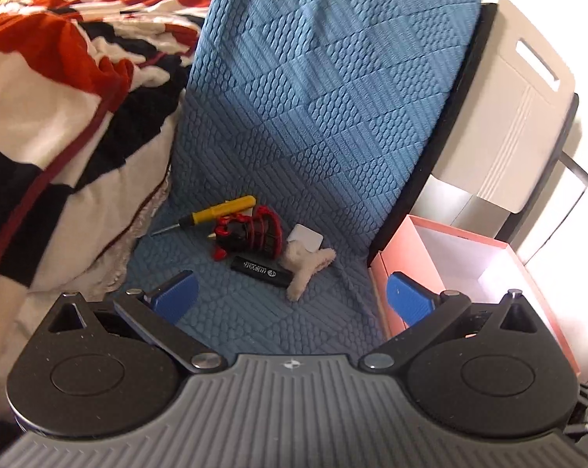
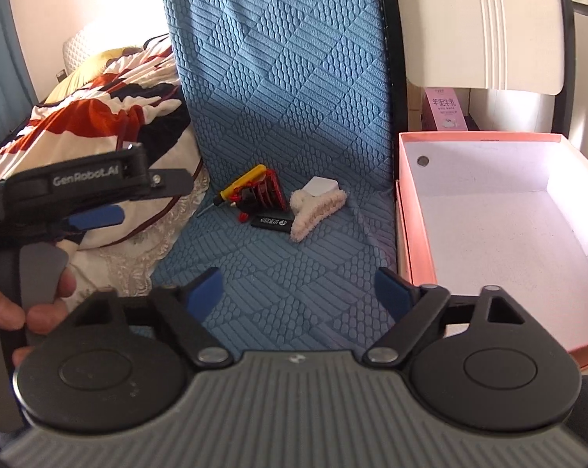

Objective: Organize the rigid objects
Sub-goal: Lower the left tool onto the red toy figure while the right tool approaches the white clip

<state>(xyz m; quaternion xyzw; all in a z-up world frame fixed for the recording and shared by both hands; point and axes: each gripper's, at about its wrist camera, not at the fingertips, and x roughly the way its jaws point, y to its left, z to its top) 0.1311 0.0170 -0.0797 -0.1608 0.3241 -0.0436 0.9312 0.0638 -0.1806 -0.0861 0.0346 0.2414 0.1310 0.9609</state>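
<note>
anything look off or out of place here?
Nothing is damaged or spilled. The small items sit in one loose pile on the blue cover: yellow screwdriver, red-and-black tool, black stick, fluffy hair claw, white square. They overlap, unsorted. The pink box holds only a small round disc.

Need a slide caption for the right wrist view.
Open right gripper faces a small pile, screwdriver and fuzzy hair clip, on blue cushion beside pink box.

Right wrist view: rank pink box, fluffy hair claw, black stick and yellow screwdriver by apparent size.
1. pink box, though nearest.
2. fluffy hair claw.
3. yellow screwdriver and black stick: too close to rank.
</note>
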